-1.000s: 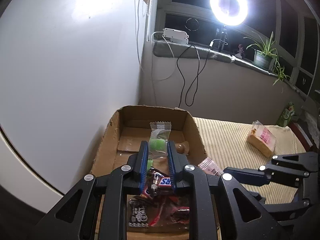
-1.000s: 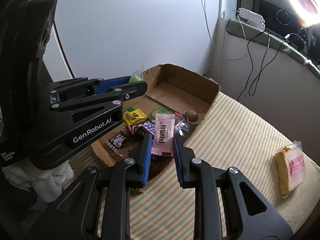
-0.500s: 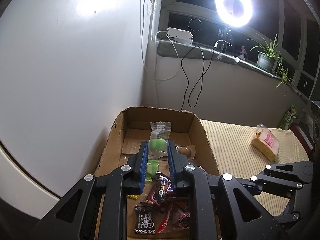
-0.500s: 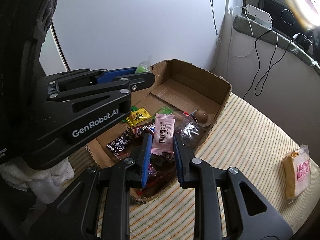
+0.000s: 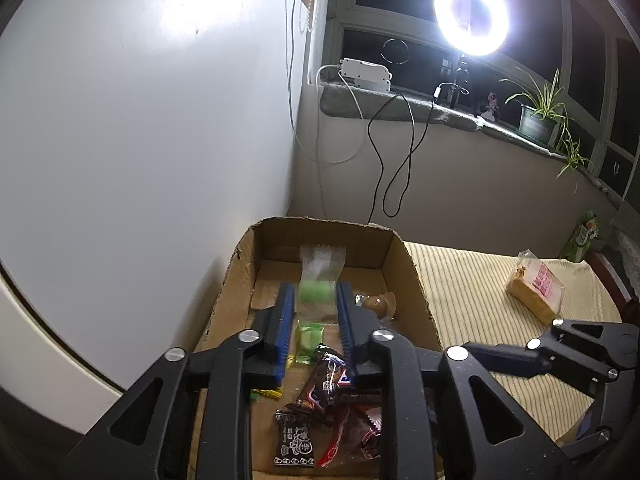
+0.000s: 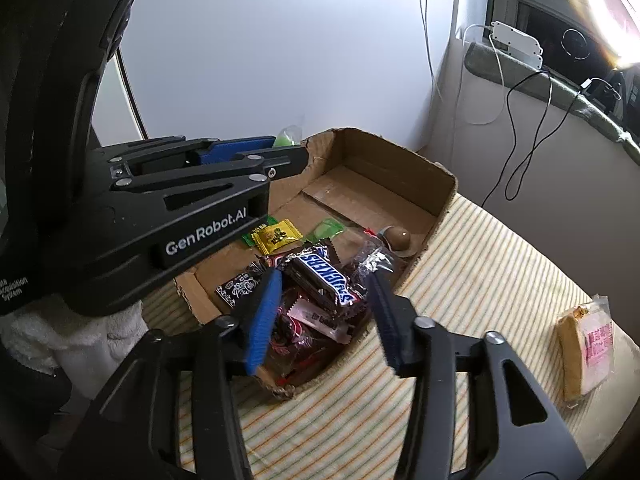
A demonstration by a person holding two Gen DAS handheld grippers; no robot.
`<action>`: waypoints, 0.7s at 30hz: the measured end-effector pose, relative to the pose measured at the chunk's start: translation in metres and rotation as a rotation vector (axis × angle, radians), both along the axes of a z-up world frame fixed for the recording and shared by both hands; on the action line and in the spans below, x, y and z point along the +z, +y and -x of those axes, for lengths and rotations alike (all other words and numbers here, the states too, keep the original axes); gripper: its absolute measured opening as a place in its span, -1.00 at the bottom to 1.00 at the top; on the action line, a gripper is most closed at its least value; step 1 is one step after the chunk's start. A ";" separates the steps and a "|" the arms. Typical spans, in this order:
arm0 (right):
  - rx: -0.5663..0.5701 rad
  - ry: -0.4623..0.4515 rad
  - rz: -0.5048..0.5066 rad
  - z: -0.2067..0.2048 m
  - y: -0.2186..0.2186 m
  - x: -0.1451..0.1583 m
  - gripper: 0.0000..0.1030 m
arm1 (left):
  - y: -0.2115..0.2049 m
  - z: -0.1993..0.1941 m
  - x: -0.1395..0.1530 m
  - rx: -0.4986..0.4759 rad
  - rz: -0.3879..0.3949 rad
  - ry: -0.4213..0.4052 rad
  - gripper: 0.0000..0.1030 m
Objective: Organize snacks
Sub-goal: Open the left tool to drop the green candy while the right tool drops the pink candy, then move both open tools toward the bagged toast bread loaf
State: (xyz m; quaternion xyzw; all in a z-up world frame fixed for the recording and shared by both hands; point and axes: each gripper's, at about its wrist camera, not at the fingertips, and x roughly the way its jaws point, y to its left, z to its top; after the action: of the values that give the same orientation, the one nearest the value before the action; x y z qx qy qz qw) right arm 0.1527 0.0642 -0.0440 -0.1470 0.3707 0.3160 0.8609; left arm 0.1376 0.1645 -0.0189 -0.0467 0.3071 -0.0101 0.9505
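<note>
A cardboard box [image 5: 404, 256] [image 6: 436, 184] on the striped cloth holds several snacks. My left gripper [image 5: 315, 298] is shut on a clear packet with a green sweet [image 5: 318, 280] and holds it above the box; its green tip shows in the right wrist view [image 6: 285, 138]. My right gripper [image 6: 326, 284] is open above the box's near corner. A pink packet [image 6: 320, 318] lies below it on the pile, beside a Snickers bar [image 6: 326, 276]. A wrapped yellow cake [image 5: 536, 290] [image 6: 586, 354] lies on the cloth to the right.
The box also holds a yellow packet [image 6: 277, 235], a green packet [image 6: 326, 230], a black packet [image 5: 294, 440] and a brown chocolate egg [image 6: 398, 238]. A white wall stands behind the box. A windowsill with a ring light [image 5: 471, 16] and a plant [image 5: 538, 114] lies beyond.
My right gripper has opened and the pink packet it held now lies on the pile in the box. My left gripper still holds the green sweet packet over the box.
</note>
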 end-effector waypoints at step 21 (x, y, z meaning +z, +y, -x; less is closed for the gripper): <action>-0.116 -0.087 -0.043 0.014 -0.067 0.028 0.66 | -0.034 0.018 0.019 -0.002 -0.039 -0.043 0.06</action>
State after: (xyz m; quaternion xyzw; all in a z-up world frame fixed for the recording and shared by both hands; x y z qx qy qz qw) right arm 0.1385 -0.0033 -0.0164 -0.1203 0.3339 0.2670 0.8960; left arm 0.1195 0.1302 -0.0002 -0.0276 0.2867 -0.0061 0.9576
